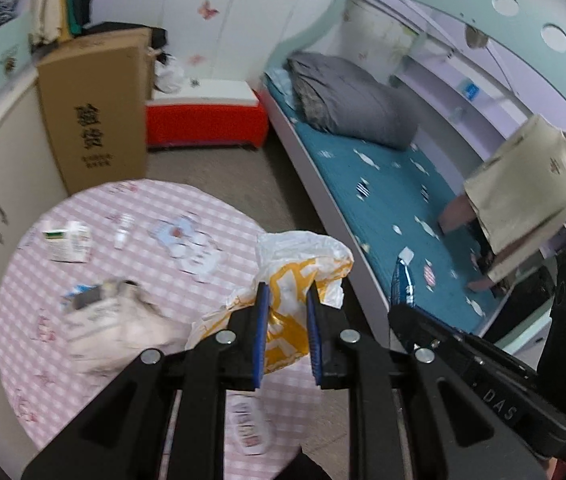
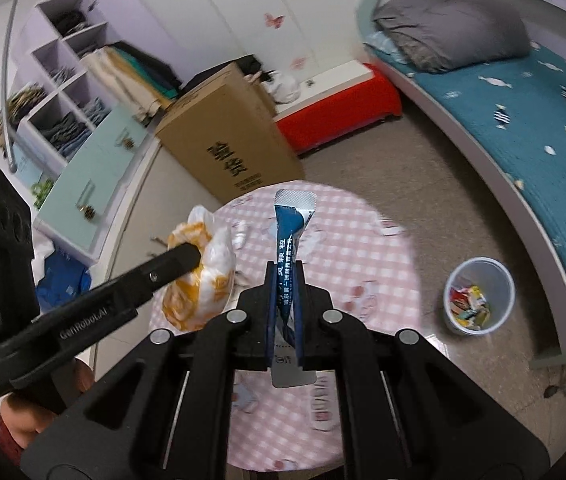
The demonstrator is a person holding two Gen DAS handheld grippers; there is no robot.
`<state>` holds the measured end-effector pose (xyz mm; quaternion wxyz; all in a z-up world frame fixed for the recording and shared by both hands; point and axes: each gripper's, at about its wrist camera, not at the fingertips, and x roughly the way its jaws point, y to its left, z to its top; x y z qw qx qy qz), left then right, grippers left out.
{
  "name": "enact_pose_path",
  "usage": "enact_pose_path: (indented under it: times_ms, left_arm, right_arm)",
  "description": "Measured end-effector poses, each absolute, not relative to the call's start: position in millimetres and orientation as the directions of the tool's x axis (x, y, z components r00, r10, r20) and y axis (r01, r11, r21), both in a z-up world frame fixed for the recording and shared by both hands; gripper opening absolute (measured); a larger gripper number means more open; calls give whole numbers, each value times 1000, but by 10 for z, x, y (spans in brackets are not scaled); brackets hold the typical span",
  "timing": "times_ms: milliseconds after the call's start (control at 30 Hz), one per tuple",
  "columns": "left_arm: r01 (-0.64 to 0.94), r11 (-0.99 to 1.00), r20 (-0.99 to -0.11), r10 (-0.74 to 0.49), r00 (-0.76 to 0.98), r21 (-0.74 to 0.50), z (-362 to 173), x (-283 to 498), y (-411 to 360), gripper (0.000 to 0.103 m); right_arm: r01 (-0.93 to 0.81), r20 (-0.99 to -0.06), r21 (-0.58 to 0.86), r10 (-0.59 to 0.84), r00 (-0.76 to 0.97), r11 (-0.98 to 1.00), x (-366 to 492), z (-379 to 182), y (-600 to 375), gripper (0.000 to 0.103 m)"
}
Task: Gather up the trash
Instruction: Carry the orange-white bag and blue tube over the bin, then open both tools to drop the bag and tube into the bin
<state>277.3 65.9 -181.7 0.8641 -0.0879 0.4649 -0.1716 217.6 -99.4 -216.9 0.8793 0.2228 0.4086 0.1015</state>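
Observation:
My left gripper (image 1: 286, 294) is shut on a crumpled yellow and white plastic bag (image 1: 303, 264) and holds it above the round pink checked table (image 1: 155, 208). The bag also shows in the right wrist view (image 2: 203, 280), with the left gripper on it. My right gripper (image 2: 285, 276) is shut on a blue sachet (image 2: 291, 224) that stands upright between the pads, above the table (image 2: 363, 248). The sachet also shows in the left wrist view (image 1: 402, 280). On the table lie a small white and green box (image 1: 67, 241), a small bottle (image 1: 123, 229) and a blurred crumpled wrapper (image 1: 111, 312).
A clear bin (image 2: 479, 296) with colourful trash stands on the floor right of the table. A tall cardboard box (image 1: 95, 112) and a red and white chest (image 1: 203, 116) stand behind the table. A bed (image 1: 395, 184) with a teal sheet runs along the right.

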Motion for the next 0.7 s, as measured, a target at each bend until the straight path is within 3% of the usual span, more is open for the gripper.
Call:
enact_pose_path:
  times_ms: [267, 533, 567, 633, 667, 700]
  left_arm:
    - [257, 903, -797, -425, 429, -343, -2123, 3170, -562, 17]
    - [215, 905, -834, -422, 355, -367, -2532, 3575, -1462, 17]
    - [211, 908, -841, -417, 345, -363, -2577, 3604, -1536, 17]
    - [199, 912, -856, -407, 319, -360, -2694, 3656, -1688, 17]
    - [195, 912, -859, -406, 313, -360, -2727, 3675, -1727, 17]
    - [190, 913, -865, -403, 299, -360, -2786, 3708, -1788, 17]
  right_arm:
    - [115, -760, 394, 253, 598, 912, 2401, -2484, -2193, 7]
    - [159, -845, 361, 251, 472, 919, 2963, -3067, -3113, 9]
    - [173, -856, 360, 250, 453, 917, 3017, -3132, -3188, 12]
    - [190, -858, 386, 275, 433, 903, 3094, -3236, -3339, 28]
    - [189, -861, 376, 266, 434, 907, 3115, -3255, -3382, 43]
    - [187, -864, 362, 254, 434, 913, 3124, -3264, -3426, 47]
